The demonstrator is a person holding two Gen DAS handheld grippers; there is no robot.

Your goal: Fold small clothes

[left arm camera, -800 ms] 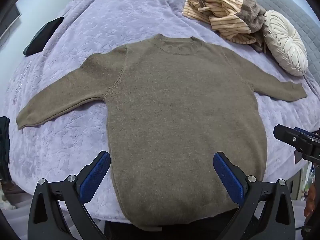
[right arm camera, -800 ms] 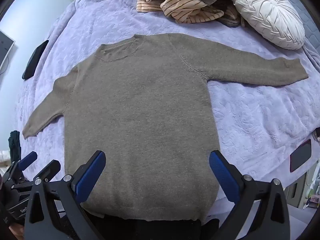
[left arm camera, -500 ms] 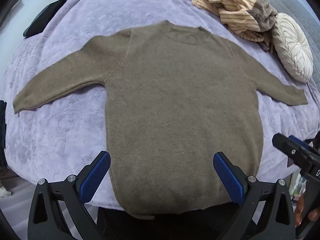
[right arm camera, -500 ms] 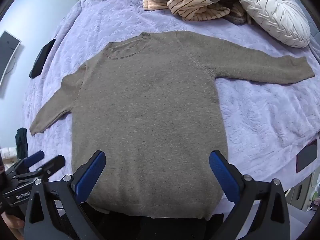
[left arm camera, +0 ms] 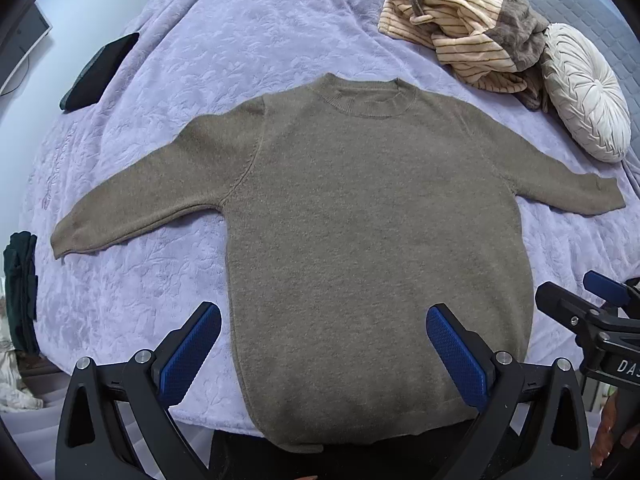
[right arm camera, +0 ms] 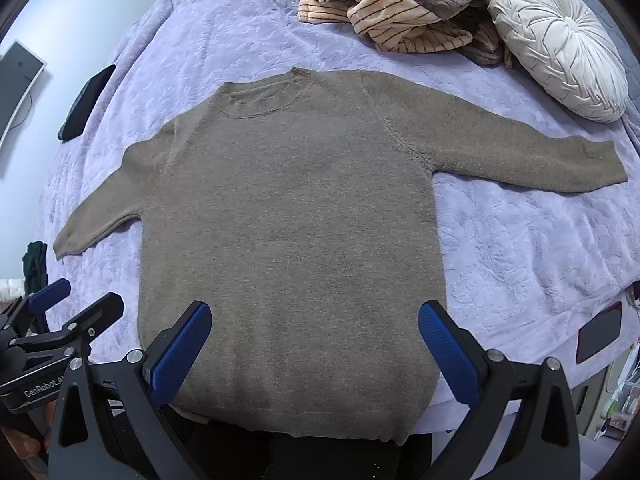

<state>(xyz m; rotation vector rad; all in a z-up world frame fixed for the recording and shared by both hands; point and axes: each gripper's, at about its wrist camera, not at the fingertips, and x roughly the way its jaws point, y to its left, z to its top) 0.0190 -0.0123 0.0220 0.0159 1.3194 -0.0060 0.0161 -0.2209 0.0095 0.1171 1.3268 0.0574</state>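
Observation:
A small olive-brown sweater [left arm camera: 360,220] [right arm camera: 296,220] lies flat on the lilac bedspread [left arm camera: 224,52], neck away from me and both sleeves spread out to the sides. Its hem hangs just over the near edge of the bed. My left gripper [left arm camera: 324,320] hovers above the lower left half of the sweater, jaws wide open and empty. My right gripper [right arm camera: 316,316] hovers above the lower right half, also wide open with nothing between its blue pads. Each gripper shows at the edge of the other's view.
A heap of striped cream and brown clothes [left arm camera: 460,28] [right arm camera: 392,8] lies at the far right beside a round white cushion [left arm camera: 584,92] [right arm camera: 556,36]. A dark flat object [left arm camera: 100,72] rests at the far left, dark green cloth [left arm camera: 20,280] by the left edge.
Both views shifted slightly over the sweater, dipping toward its top and then drawing back. The sweater has not moved and both grippers stayed open.

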